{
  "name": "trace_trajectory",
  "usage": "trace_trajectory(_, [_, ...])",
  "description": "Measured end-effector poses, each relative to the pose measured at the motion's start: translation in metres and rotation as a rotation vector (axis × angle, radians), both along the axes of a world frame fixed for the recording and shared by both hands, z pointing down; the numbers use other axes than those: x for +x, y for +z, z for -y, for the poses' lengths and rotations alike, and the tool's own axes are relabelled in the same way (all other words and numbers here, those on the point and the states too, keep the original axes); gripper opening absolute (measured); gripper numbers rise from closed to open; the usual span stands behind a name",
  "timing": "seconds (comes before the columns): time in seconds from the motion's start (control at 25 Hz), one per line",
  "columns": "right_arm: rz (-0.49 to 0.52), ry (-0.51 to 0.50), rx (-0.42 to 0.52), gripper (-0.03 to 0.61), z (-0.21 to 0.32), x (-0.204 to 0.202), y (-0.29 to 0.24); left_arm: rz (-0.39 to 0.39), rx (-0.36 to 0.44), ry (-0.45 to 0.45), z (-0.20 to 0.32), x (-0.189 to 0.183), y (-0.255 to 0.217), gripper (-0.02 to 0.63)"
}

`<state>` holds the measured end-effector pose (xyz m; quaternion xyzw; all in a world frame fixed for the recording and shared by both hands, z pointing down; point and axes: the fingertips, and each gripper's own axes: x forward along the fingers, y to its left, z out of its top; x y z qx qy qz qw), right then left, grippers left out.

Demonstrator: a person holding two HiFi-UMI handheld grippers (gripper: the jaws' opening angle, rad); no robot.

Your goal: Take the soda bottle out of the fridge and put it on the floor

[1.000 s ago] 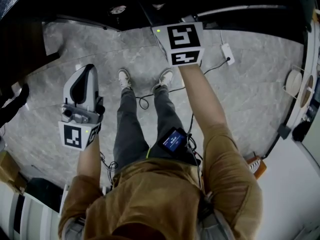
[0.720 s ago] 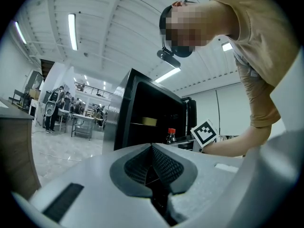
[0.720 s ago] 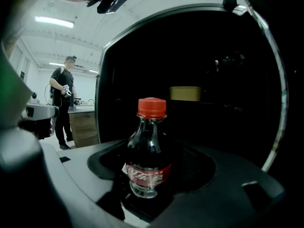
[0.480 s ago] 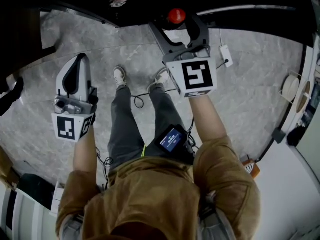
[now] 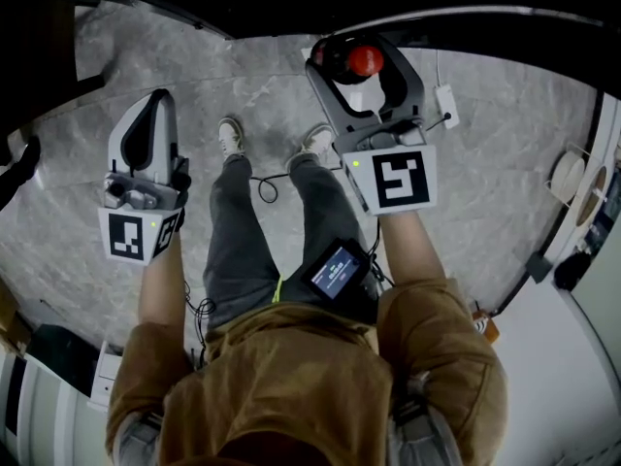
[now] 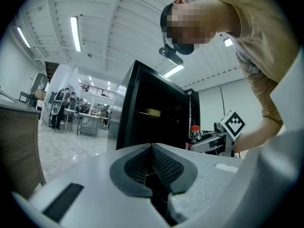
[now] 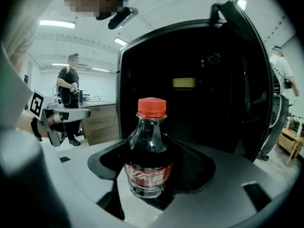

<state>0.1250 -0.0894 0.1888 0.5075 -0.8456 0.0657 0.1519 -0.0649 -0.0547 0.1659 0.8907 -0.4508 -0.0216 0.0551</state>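
**A:** Grey marbled floor (image 5: 485, 192) spreads under our feet, and it is bare to the right of our white shoes (image 5: 233, 136). We think that's where to land it.

**B:** Agreed. Our right hand-held gripper (image 5: 366, 71) has its jaws part-way open and closed round the dark plastic soda bottle with the red cap (image 7: 149, 146). The pads press its body at about label height, and it stands upright between them.

**A:** So we judge the bottle is out of the fridge, held in the air in front of it and not on the floor yet.

**B:** Then we should lower it straight, cap up, clear of the black cable (image 5: 267, 187) by our shoes. We loosen the jaws only once the base sits flat.

**A:** And our left hand-held gripper (image 6: 152, 167)?

**B:** Its jaws are pressed together with nothing between them. It hangs off to the side, well apart from the bottle.

**A:** Beyond the bottle, the tall black fridge (image 7: 199, 56) stands open. It is dark inside, with one small yellowish thing (image 7: 184, 82) on a shelf.
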Motion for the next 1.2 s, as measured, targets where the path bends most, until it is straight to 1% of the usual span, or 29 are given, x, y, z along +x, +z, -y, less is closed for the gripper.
trace_trajectory(0.16, [0.0,-0.014,-0.012,0.299,-0.008,0.002,0.029,0.007,-0.003,0.004,-0.008,0.005,0.028,0.002])
trace_trajectory(0.32, [-0.009,-0.051,-0.021,0.299,-0.008,0.002,0.055,0.025,-0.002,0.019,-0.009,0.01,0.049,0.002])
trace_trajectory(0.44, [-0.009,-0.066,-0.04,0.299,-0.001,0.004,0.1,0.036,-0.019,0.035,-0.002,0.015,0.093,0.002])
trace_trajectory(0.56, [-0.032,-0.091,-0.057,0.299,0.008,0.003,0.15,0.043,-0.034,0.053,0.007,0.019,0.14,0.002])
trace_trajectory(0.68, [-0.044,-0.111,-0.058,0.299,0.012,-0.003,0.183,0.048,-0.029,0.078,0.01,0.018,0.17,0.002])
trace_trajectory(0.8, [-0.021,-0.119,-0.07,0.299,0.014,-0.007,0.213,0.061,-0.027,0.104,0.015,0.021,0.202,0.002])
trace_trajectory(0.92, [-0.02,-0.14,-0.065,0.299,0.015,-0.008,0.244,0.067,-0.032,0.133,0.019,0.024,0.237,0.002])
trace_trajectory(1.08, [-0.069,-0.193,-0.051,0.299,0.017,-0.011,0.289,0.074,-0.041,0.169,0.022,0.023,0.282,0.002])
trace_trajectory(1.2, [-0.098,-0.222,-0.059,0.299,0.019,-0.011,0.322,0.11,-0.041,0.217,0.022,0.026,0.315,0.002])
